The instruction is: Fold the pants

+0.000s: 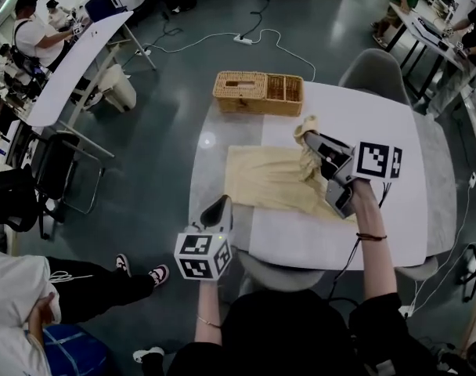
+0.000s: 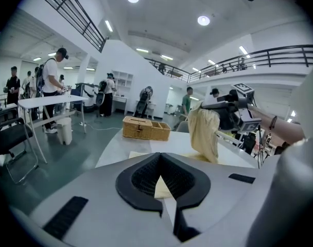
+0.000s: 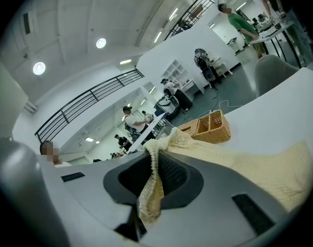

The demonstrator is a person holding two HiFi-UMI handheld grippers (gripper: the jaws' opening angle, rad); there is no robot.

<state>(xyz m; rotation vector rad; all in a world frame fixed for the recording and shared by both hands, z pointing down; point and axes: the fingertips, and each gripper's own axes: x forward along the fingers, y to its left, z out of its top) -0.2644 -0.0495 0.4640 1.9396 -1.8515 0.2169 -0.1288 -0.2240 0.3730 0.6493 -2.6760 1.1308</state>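
The left gripper (image 1: pixel 221 203) has a grey moulded housing that tapers to dark jaws. At its rear is a white left cube (image 1: pixel 202 257) printed with black square markers. The right gripper (image 1: pixel 308 138) has the same grey and black build and carries a matching right cube (image 1: pixel 379 161).

Seen along the jaws, each housing (image 2: pixel 94 199) is smooth light grey. A black ribbed recess (image 2: pixel 141 179) of spade outline surrounds the jaws, and flat black rectangular strips (image 2: pixel 64 217) sit on either side.

A black cable (image 1: pixel 346 263) runs back from the right gripper.

The person wears a black top (image 1: pixel 293 327), a dark band (image 1: pixel 371 236) on the right wrist and a thin bracelet (image 1: pixel 208 322) on the left wrist.
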